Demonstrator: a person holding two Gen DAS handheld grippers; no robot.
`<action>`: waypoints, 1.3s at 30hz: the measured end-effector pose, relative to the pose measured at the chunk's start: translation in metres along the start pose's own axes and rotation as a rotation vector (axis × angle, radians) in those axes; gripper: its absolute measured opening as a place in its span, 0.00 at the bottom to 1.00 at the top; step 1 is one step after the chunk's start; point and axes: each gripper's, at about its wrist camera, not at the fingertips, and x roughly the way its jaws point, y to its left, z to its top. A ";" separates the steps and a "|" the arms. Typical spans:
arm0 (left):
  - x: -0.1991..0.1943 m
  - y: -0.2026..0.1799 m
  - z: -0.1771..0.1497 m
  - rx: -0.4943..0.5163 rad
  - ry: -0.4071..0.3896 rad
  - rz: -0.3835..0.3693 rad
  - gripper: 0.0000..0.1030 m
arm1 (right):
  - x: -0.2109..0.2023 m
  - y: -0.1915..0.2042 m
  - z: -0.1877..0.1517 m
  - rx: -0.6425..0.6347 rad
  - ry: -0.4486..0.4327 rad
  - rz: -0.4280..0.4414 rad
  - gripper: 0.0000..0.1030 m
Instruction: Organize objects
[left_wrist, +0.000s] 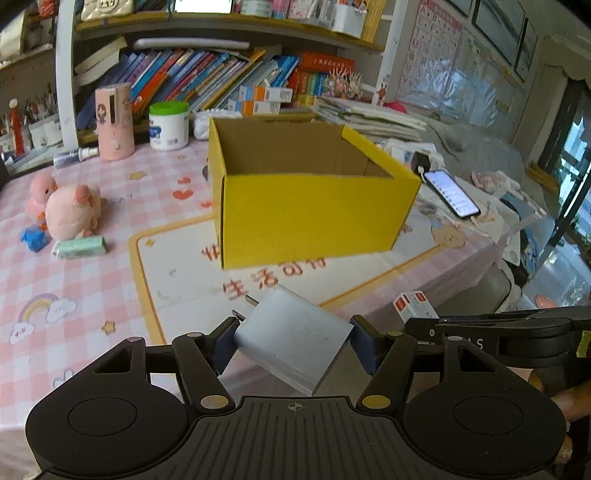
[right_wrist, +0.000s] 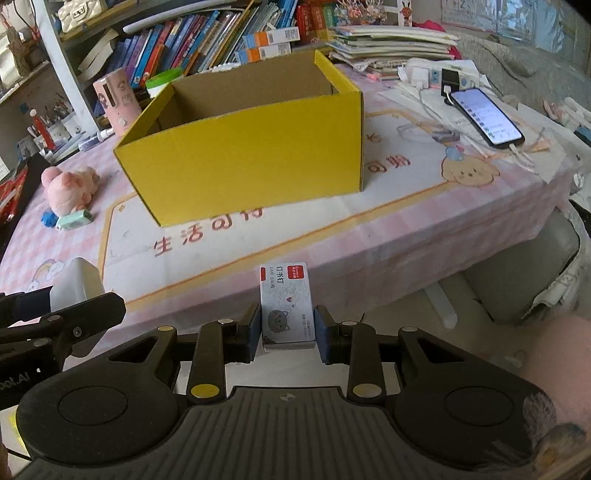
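Observation:
An open yellow cardboard box (left_wrist: 310, 214) stands on the table, its inside looking empty; it also shows in the right wrist view (right_wrist: 251, 147). My left gripper (left_wrist: 293, 343) is shut on a white charger plug (left_wrist: 291, 339), held tilted above the table's near edge, in front of the box. My right gripper (right_wrist: 287, 332) is shut on a small staple box (right_wrist: 286, 306) with a cat picture, held off the table's near edge. The staple box also shows in the left wrist view (left_wrist: 413, 304), and the charger shows in the right wrist view (right_wrist: 79, 286).
A pink plush toy (left_wrist: 72, 210), a blue toy (left_wrist: 35, 238) and a green pack (left_wrist: 79, 247) lie at the left. A phone (right_wrist: 485, 118) on a cable lies at the right. A pink holder (left_wrist: 114, 120), a white jar (left_wrist: 168, 125) and books stand behind.

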 end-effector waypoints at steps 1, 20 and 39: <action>0.000 -0.001 0.003 0.004 -0.011 0.001 0.63 | 0.000 -0.001 0.003 -0.001 -0.008 0.001 0.27; 0.043 -0.013 0.101 0.089 -0.204 0.062 0.63 | 0.008 -0.010 0.130 -0.074 -0.286 0.063 0.27; 0.145 -0.009 0.123 0.098 -0.037 0.185 0.63 | 0.140 0.007 0.212 -0.352 -0.058 0.095 0.28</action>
